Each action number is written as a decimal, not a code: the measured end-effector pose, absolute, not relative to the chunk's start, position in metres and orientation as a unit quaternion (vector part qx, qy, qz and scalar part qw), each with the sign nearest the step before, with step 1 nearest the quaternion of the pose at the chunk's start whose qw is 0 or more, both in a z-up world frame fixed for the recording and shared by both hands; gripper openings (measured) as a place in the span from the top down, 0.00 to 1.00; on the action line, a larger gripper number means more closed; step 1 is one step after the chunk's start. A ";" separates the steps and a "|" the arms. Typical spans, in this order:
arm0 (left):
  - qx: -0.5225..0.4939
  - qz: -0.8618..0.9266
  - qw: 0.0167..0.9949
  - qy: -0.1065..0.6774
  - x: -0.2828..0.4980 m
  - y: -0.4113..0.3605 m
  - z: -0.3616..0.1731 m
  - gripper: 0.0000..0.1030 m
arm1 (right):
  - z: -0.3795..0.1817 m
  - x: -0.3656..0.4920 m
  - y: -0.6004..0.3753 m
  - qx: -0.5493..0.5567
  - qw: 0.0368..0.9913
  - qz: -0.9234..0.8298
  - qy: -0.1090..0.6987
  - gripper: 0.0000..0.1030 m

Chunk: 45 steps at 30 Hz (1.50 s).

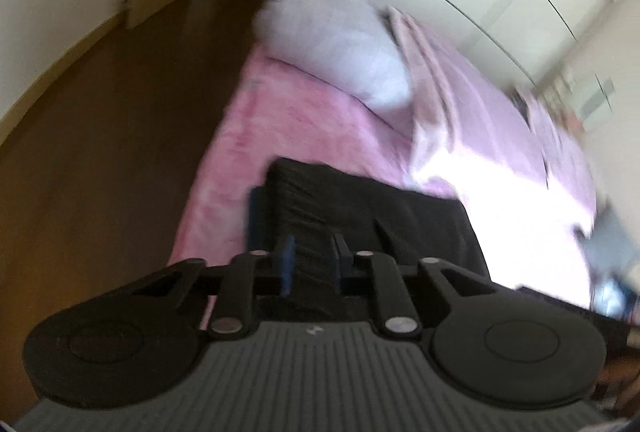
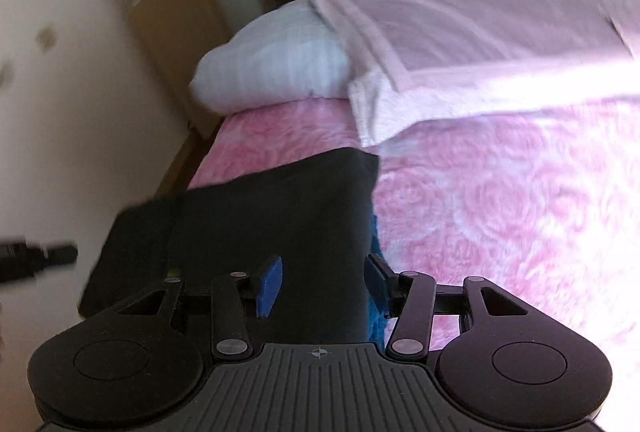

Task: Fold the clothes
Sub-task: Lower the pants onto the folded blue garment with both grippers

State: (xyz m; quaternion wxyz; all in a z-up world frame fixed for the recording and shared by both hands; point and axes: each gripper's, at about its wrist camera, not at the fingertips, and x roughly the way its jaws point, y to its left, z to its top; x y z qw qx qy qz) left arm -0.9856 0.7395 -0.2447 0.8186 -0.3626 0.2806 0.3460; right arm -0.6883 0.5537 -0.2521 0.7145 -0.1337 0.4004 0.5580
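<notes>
Black garment on pink bed, both grippers above its near edge.

Black garment [image 2: 276,216] lies folded on the pink bedspread [image 2: 500,216], blue cloth [image 2: 375,232] peeking from under its right edge. Left gripper [image 1: 311,264]: fingers parted, nothing between them. Right gripper [image 2: 324,284]: fingers spread wide, released. White pillow [image 2: 276,68] and pale pink blanket [image 2: 480,44] sit farther up the bed. Frames blurred.
</notes>
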 end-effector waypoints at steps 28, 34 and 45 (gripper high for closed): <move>-0.294 0.350 0.808 0.373 -0.976 0.698 -0.283 0.86 | -0.262 -0.755 0.552 -0.235 0.692 0.565 0.383 0.51; -0.274 0.354 0.804 0.392 -0.963 0.699 -0.303 0.83 | -0.302 -0.779 0.568 -0.308 0.671 0.554 0.385 0.51; -0.280 0.369 0.815 0.348 -0.956 0.754 -0.248 0.88 | -0.248 -0.744 0.599 -0.241 0.703 0.518 0.424 0.51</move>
